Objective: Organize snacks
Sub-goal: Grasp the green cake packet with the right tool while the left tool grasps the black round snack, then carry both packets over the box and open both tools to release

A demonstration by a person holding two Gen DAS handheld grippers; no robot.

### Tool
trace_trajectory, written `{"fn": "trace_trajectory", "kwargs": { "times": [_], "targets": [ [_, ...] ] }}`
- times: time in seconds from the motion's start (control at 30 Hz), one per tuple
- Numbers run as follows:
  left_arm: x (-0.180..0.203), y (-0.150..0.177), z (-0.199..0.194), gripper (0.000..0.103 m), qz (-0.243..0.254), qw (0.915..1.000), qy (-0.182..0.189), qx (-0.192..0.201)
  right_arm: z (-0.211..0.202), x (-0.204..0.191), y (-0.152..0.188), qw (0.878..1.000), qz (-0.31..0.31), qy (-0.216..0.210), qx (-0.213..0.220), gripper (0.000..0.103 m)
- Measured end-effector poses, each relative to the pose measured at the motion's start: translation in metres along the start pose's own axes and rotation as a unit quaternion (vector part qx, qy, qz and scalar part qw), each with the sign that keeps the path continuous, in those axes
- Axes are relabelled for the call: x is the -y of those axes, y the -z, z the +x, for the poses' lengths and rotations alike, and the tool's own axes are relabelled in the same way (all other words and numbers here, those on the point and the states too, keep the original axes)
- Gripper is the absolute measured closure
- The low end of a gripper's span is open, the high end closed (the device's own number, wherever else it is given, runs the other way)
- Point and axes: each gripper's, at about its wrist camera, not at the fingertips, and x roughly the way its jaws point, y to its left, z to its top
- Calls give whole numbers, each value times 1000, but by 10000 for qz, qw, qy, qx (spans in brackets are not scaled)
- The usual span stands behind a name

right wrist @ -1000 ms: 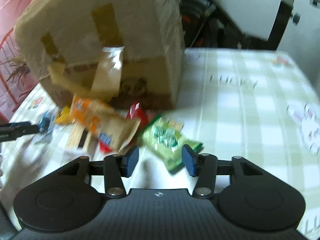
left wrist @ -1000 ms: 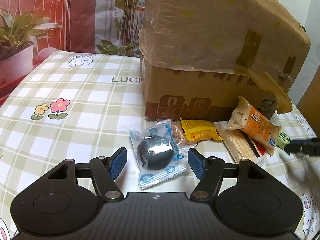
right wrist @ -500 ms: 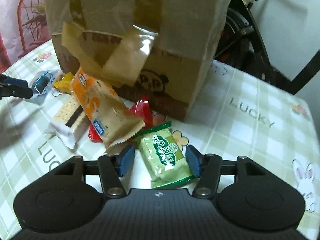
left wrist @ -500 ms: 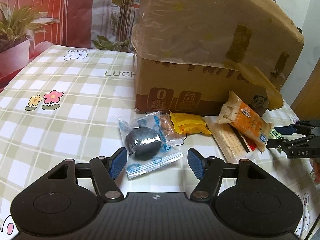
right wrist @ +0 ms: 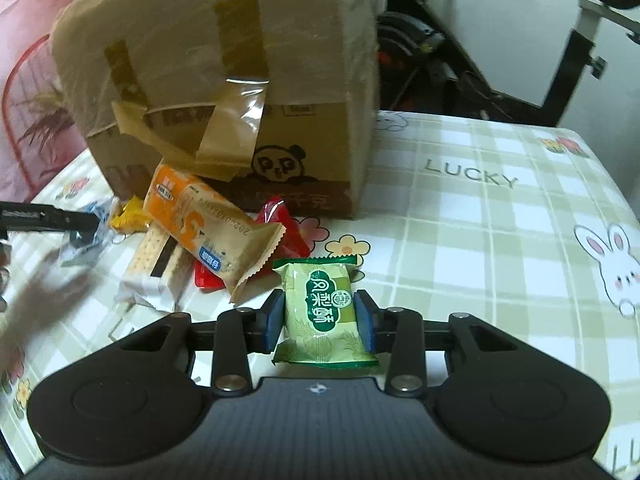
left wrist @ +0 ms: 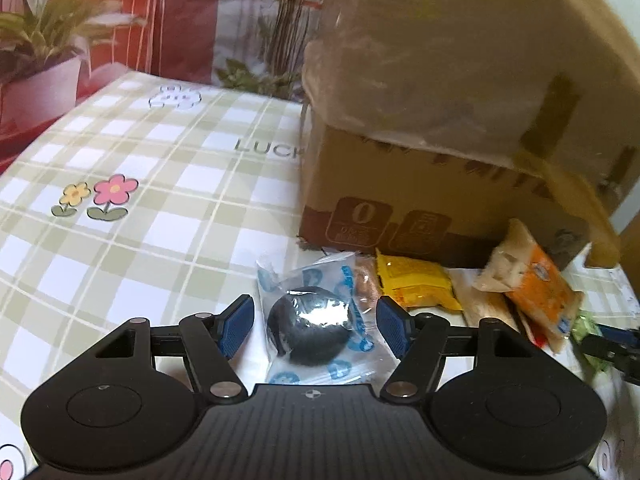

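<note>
My left gripper (left wrist: 316,326) is open, its blue pads on either side of a clear blue-printed packet holding a dark round snack (left wrist: 310,330) on the table. My right gripper (right wrist: 320,322) is shut on a green snack packet (right wrist: 322,312), pads pressed on both its sides. An orange cracker pack (right wrist: 204,226) leans over a white biscuit pack (right wrist: 154,270) and a red packet (right wrist: 288,232). A yellow packet (left wrist: 414,286) lies by the cardboard box (left wrist: 460,128). The right gripper's tips show at the left view's right edge (left wrist: 612,346).
The large taped cardboard box (right wrist: 224,80) stands at the back of the checked tablecloth (right wrist: 500,240). Potted plants (left wrist: 44,52) stand beyond the table's left edge. An exercise bike (right wrist: 480,60) stands behind the table on the right.
My right gripper moved forward and closed on the green packet. My left gripper moved forward so the dark snack packet sits between its open pads.
</note>
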Motion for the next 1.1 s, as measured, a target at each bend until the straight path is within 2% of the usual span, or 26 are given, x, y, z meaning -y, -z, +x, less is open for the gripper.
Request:
{"fn": "trace_trajectory", "kwargs": {
  "times": [0.03, 0.07, 0.1, 0.13, 0.2, 0.33, 0.5, 0.7, 0.93, 1.03, 1.1],
  "targets": [
    [2, 1, 0, 34, 95, 9999, -29, 52, -2, 0, 1, 10000, 61, 22, 15, 64],
    [5, 3, 1, 38, 208, 9997, -83, 65, -4, 0, 2, 9999, 108, 58, 35, 64],
    [8, 5, 0, 48, 327, 9993, -167, 89, -6, 0, 3, 9998, 140, 88, 59, 64],
    [11, 8, -3, 53, 464, 9985, -245, 127, -9, 0, 5, 9998, 171, 117, 80, 64],
    [15, 14, -10, 54, 665, 9973, -282, 164, -14, 1, 6, 9995, 243, 154, 135, 64],
    [14, 23, -28, 54, 692, 9970, -145, 320, -27, 2, 7, 9988, 305, 202, 323, 64],
    [15, 17, -57, 54, 704, 9949, -81, 715, -48, -3, -4, 9966, 238, 245, 748, 64],
    [24, -13, -98, 54, 672, 9878, 64, 1400, -80, -9, -34, 9895, 78, 252, 1421, 64],
    [55, -62, -141, 54, 1000, 9689, 225, 2253, -116, -18, -91, 9763, -226, 87, 2149, 64],
    [69, -86, -148, 54, 1128, 9623, 291, 2457, -121, -26, -121, 9717, -385, -52, 2331, 64],
    [79, -101, -147, 54, 1183, 9609, 346, 2479, -115, -36, -143, 9691, -494, -188, 2411, 64]
  ]
}}
